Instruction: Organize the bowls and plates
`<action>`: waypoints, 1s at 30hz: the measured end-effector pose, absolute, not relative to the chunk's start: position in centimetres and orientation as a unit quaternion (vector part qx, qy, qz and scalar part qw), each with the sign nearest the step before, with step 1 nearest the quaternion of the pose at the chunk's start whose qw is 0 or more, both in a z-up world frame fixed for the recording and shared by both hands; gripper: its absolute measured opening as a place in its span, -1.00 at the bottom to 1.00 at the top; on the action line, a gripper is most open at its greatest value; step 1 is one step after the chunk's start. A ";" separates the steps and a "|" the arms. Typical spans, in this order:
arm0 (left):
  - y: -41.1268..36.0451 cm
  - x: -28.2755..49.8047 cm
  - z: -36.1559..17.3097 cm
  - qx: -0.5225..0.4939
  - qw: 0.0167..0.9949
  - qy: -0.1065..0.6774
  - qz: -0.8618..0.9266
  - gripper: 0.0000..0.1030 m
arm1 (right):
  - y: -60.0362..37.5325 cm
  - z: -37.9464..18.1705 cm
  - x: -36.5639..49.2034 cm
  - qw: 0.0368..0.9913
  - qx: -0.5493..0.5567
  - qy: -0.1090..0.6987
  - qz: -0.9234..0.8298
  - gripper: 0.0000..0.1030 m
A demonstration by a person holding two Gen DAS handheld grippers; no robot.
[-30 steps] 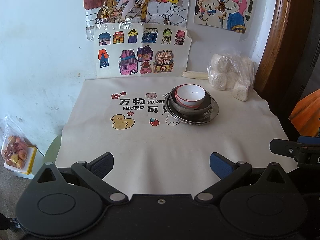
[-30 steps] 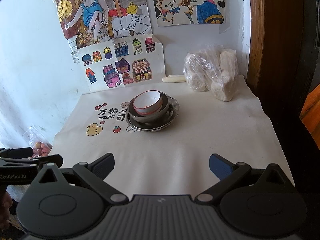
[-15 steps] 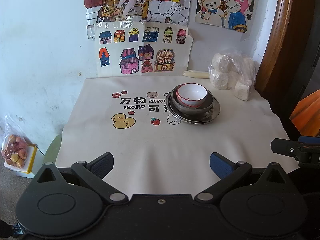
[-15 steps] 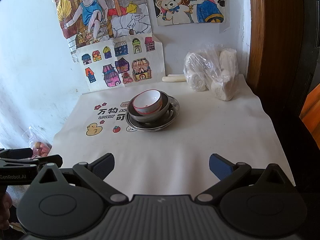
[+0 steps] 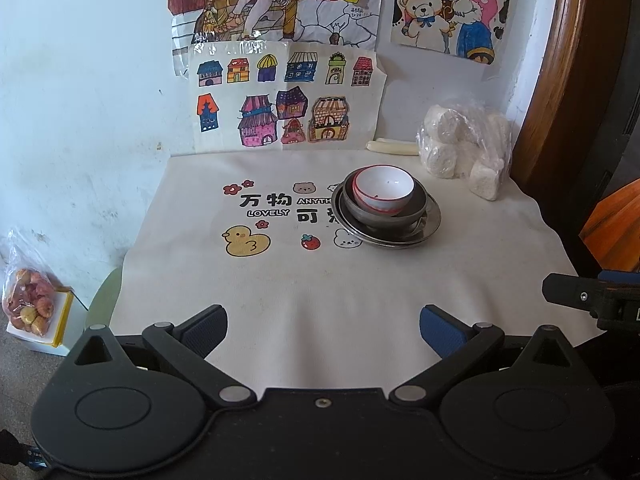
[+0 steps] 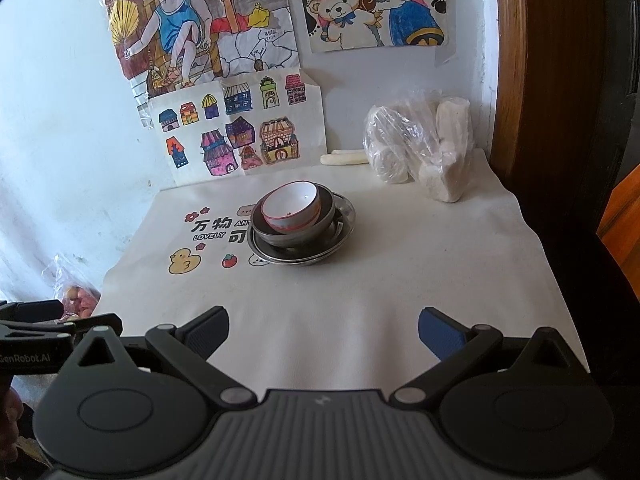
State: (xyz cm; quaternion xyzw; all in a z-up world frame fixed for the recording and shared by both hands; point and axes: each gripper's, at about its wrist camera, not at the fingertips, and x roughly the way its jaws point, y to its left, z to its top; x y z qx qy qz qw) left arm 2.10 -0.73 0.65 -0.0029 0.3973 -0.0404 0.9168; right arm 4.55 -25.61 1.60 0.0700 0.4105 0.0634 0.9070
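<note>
A white bowl with a red rim [image 5: 384,189] [image 6: 291,208] sits tilted inside a grey metal bowl [image 5: 412,208] [image 6: 324,216], which rests on stacked metal plates [image 5: 428,226] [image 6: 344,236] on the cloth-covered table [image 5: 320,280] [image 6: 400,272]. My left gripper [image 5: 323,330] is open and empty, held over the table's near edge, well short of the stack. My right gripper [image 6: 323,330] is open and empty too, over the near edge. Each gripper's body shows at the side of the other's view.
A plastic bag of white lumps [image 5: 464,148] [image 6: 420,148] stands at the back right beside a wooden frame [image 6: 540,80]. A pale stick [image 5: 392,146] lies along the wall. Drawings hang on the wall. A bag of fruit [image 5: 30,304] sits on the floor left.
Both grippers have stayed open and nearly still. The left view has drifted very slightly, with the stack sitting a little to the right in it.
</note>
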 end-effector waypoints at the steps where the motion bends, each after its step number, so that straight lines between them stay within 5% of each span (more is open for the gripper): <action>1: -0.7 2.2 0.6 -0.004 0.917 0.396 -0.041 0.98 | -25.6 1.6 4.5 0.907 0.070 0.411 0.063 1.00; 30: -1.3 4.0 0.4 -0.015 0.915 0.402 -0.038 0.98 | -26.4 1.0 6.4 0.904 0.076 0.415 0.072 1.00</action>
